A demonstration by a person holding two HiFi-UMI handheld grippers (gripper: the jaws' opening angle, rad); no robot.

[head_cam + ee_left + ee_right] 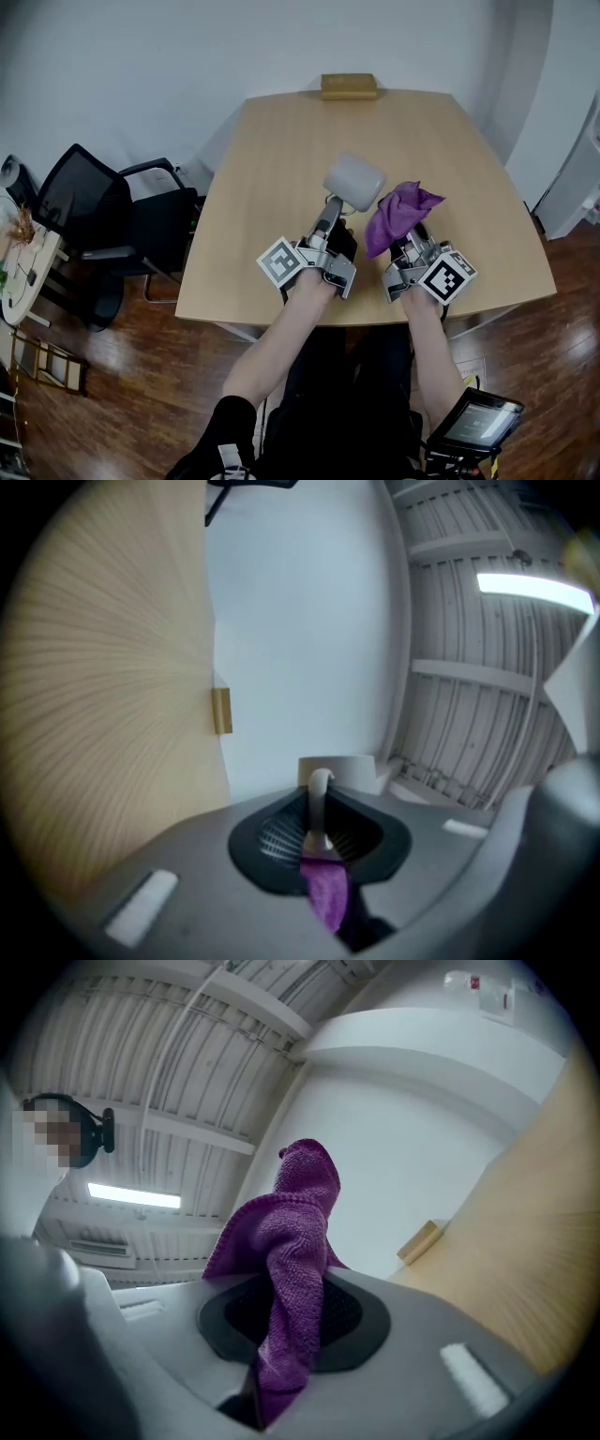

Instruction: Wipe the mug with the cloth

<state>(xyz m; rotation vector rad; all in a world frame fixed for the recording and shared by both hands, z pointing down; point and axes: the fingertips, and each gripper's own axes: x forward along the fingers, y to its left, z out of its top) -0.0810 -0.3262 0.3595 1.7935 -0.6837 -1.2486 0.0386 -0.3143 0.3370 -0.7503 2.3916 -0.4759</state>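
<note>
In the middle of the head view, the left hand-held gripper (330, 214) is clenched on the handle (320, 799) of the mug (353, 181) and holds it tilted above the table (272, 159). Just right of the mug, the right hand-held gripper (286, 1312) is clamped on the purple cloth (401, 214), which bunches upward.

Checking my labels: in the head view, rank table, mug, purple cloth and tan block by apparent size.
table
purple cloth and mug: too alike to rank
tan block: smallest, though it lies farthest away
</note>
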